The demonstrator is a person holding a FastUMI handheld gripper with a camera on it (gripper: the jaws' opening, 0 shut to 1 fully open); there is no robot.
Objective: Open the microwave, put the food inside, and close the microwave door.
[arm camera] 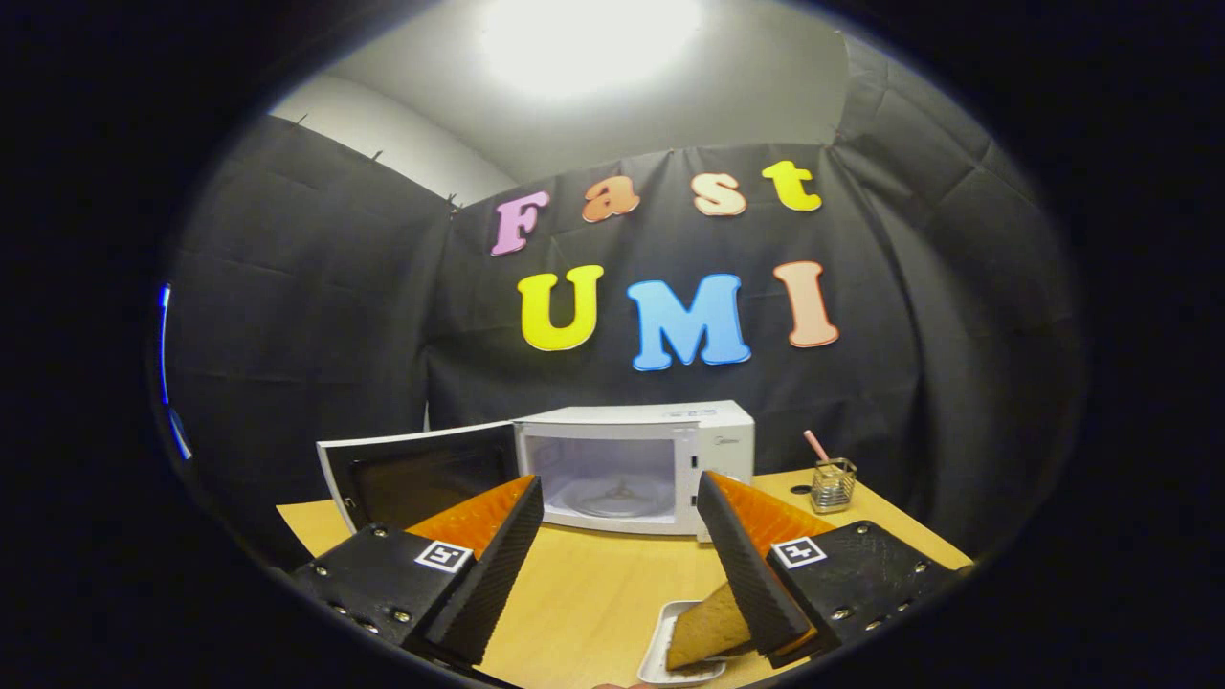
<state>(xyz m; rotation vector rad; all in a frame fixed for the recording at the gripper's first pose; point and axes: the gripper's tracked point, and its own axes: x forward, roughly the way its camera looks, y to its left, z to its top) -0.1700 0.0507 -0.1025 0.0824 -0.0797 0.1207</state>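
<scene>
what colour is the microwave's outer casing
White, seen clearly in the gripper view: the microwave stands beyond the open gripper, door swung open.

Staged booth: black cloth wall point(316, 316), wooden table point(593, 584), microwave point(636, 464).

The handheld two-finger gripper point(620, 493) hovers with its jaws spread wide apart, gripping nothing. Both ribbed, wedge-shaped fingers point(498, 565) point forward and angle inward toward their tips, each carrying a small square marker on its base.

Black cloth walls point(316, 316), bright ceiling light point(589, 38), light wooden table point(593, 584).
</scene>
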